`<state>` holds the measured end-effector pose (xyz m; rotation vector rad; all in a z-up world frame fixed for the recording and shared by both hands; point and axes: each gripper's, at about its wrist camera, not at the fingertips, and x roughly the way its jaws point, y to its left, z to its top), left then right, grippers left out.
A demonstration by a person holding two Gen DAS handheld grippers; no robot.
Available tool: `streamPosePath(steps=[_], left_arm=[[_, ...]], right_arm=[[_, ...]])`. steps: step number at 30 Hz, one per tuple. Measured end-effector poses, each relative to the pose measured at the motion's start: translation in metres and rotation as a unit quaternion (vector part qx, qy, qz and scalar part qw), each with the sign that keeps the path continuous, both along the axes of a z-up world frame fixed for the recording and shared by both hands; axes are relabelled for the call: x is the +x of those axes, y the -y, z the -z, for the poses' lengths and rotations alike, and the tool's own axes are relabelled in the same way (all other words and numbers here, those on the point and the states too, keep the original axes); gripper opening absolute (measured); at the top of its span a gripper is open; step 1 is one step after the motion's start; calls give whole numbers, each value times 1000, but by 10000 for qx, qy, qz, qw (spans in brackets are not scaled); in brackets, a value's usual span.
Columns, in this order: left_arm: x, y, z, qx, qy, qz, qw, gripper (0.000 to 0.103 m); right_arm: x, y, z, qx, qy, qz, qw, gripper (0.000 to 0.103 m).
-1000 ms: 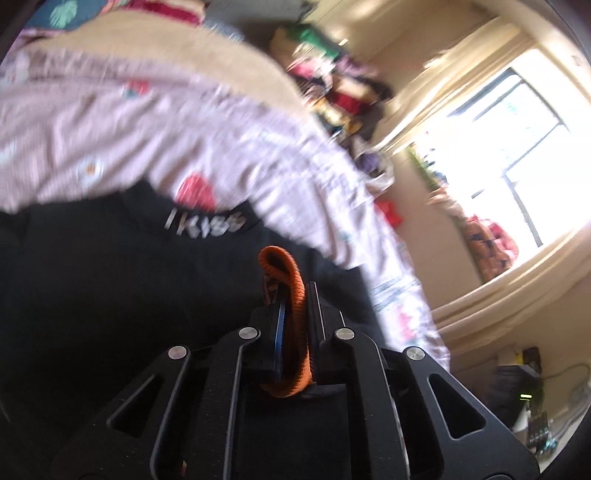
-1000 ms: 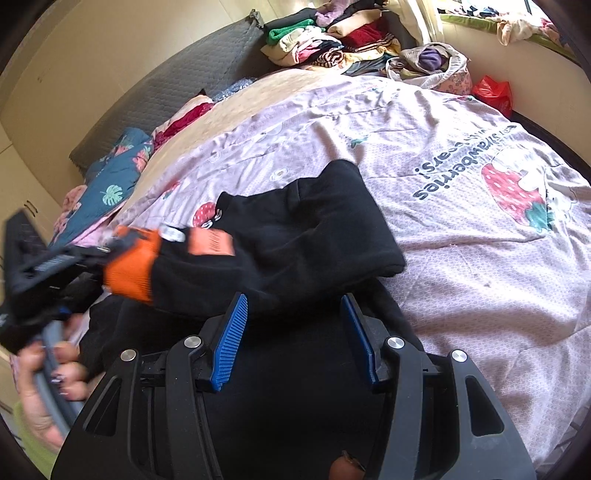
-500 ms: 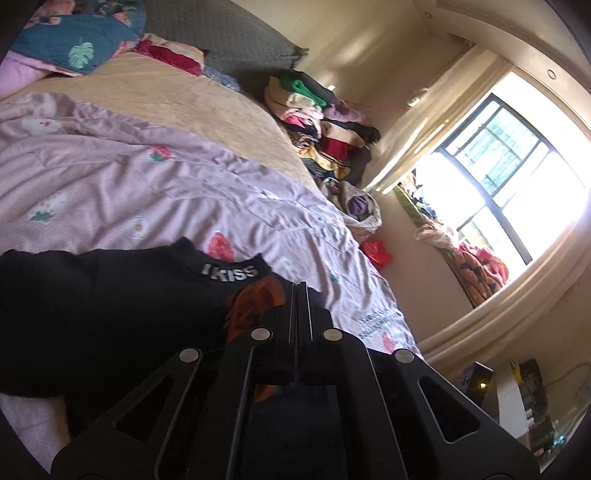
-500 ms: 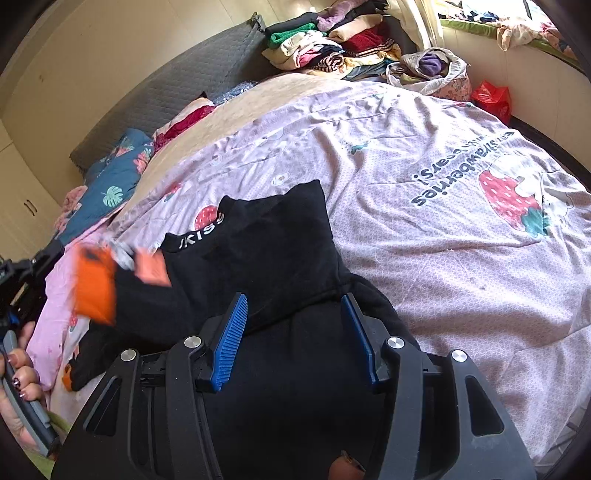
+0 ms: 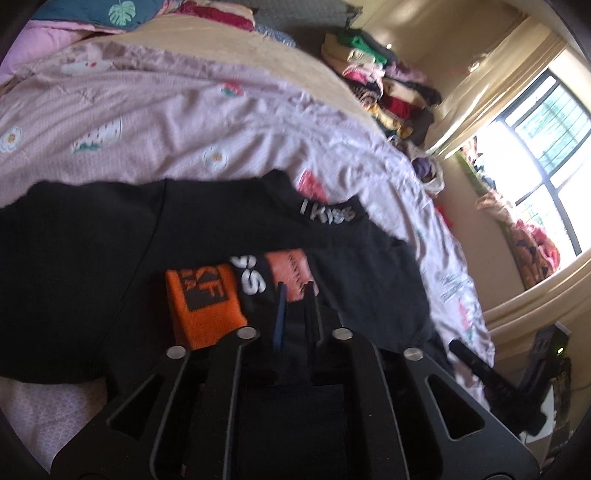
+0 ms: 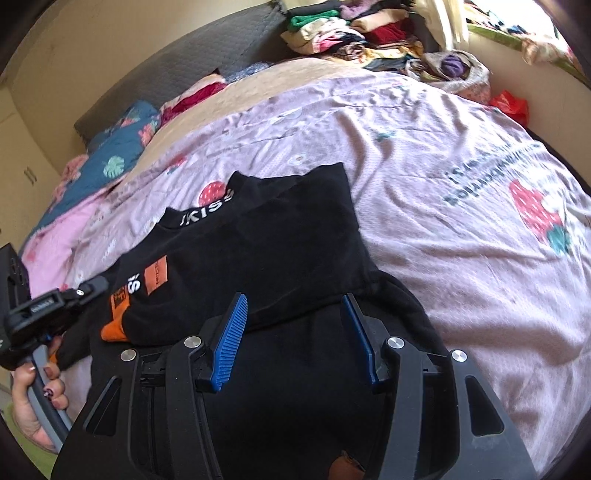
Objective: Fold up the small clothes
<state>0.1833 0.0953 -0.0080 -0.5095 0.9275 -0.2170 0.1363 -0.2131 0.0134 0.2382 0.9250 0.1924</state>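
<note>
A small black sweater (image 6: 280, 243) with a white "KISS" collar (image 5: 328, 214) and orange cuffs lies on the pink bedspread (image 6: 443, 155). Its sleeve with the orange cuff (image 5: 203, 302) is folded across the body. My left gripper (image 5: 295, 295) sits low over the sleeve with its fingers slightly apart, and nothing shows clamped between them. It also shows in the right wrist view (image 6: 74, 295), held by a hand. My right gripper (image 6: 291, 314) is open, resting at the sweater's lower edge over black fabric.
A pile of folded clothes (image 6: 351, 33) sits at the far end of the bed. Pillows (image 6: 110, 162) lie at the headboard. A window (image 5: 546, 125) and sill are on the right. A red bag (image 6: 509, 105) lies beside the bed.
My left gripper carried the orange-cuffed sleeve across the sweater, laid it down and opened slightly. The right gripper stayed open at the lower edge.
</note>
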Motion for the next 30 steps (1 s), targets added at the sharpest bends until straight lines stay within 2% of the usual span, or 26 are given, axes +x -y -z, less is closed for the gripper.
streamPosePath(steps=[2, 5, 8, 10, 13, 18, 21, 23, 26, 30], left_arm=[[0, 5, 10, 186, -150, 61, 9997, 12], [0, 10, 24, 530, -347, 163, 9979, 25], [-2, 9, 35, 781, -463, 177, 9957, 26], [-4, 9, 39, 820, -455, 189, 9954, 26], [-7, 12, 41, 967, -399, 228, 9943, 27], [-9, 13, 42, 932, -342, 207, 9948, 34], [-10, 18, 41, 942, -298, 253, 9948, 42], [-11, 20, 39, 885, -273, 290, 9953, 50], [-13, 26, 36, 970, -245, 323, 9945, 61], [-15, 30, 33, 1044, -243, 308, 9938, 67]], right_arm=[[5, -9, 0, -148, 3, -125, 9998, 51], [11, -21, -1, -273, 18, -338, 9991, 51], [20, -36, -4, -402, 71, -615, 9973, 56], [26, -48, -4, -571, 95, -806, 9951, 65], [36, -57, 3, -784, 37, -901, 9928, 69], [52, -49, 31, -1018, -369, -709, 9916, 71], [59, -27, 52, -856, -736, -356, 9930, 71], [57, -21, 55, -743, -710, -329, 9942, 71], [51, -27, 52, -974, -619, -372, 9926, 71], [39, -27, 37, -776, -383, -401, 9954, 82]])
